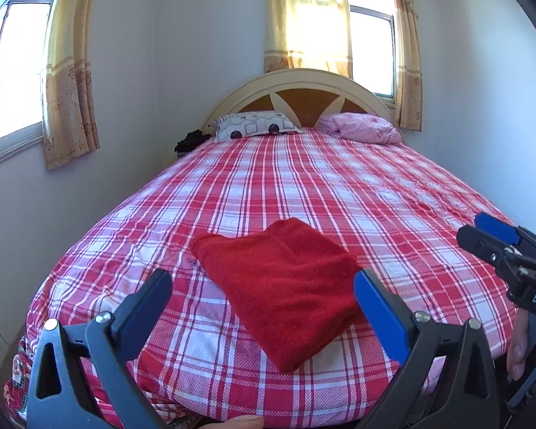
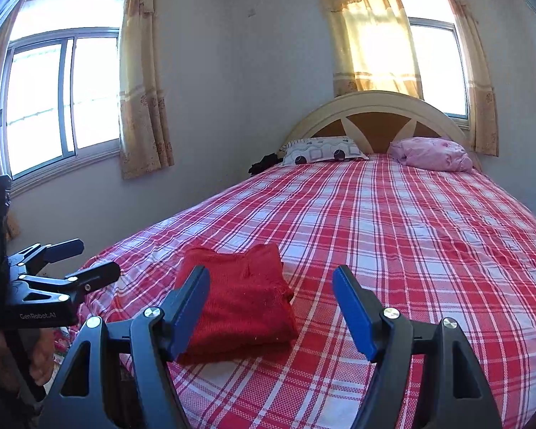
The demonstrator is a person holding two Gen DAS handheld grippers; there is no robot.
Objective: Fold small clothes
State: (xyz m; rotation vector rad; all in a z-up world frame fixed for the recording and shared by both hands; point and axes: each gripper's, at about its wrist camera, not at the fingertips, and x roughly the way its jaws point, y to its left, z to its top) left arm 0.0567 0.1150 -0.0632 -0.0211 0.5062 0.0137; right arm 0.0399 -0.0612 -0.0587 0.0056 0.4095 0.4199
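A folded red knit garment (image 1: 286, 286) lies flat near the foot of the bed on the red-and-white plaid bedspread (image 1: 339, 193). It also shows in the right wrist view (image 2: 239, 300). My left gripper (image 1: 264, 286) is open and empty, held above and just short of the garment. My right gripper (image 2: 271, 286) is open and empty, to the right of the garment and above the bedspread (image 2: 411, 250). The right gripper shows at the right edge of the left wrist view (image 1: 482, 232). The left gripper shows at the left edge of the right wrist view (image 2: 85, 261).
A patterned grey pillow (image 1: 253, 127) and a pink bundle (image 1: 364, 128) lie at the headboard (image 1: 296, 89). Dark cloth (image 1: 191, 141) sits beside the bed's far left corner. Walls, curtains and windows surround the bed.
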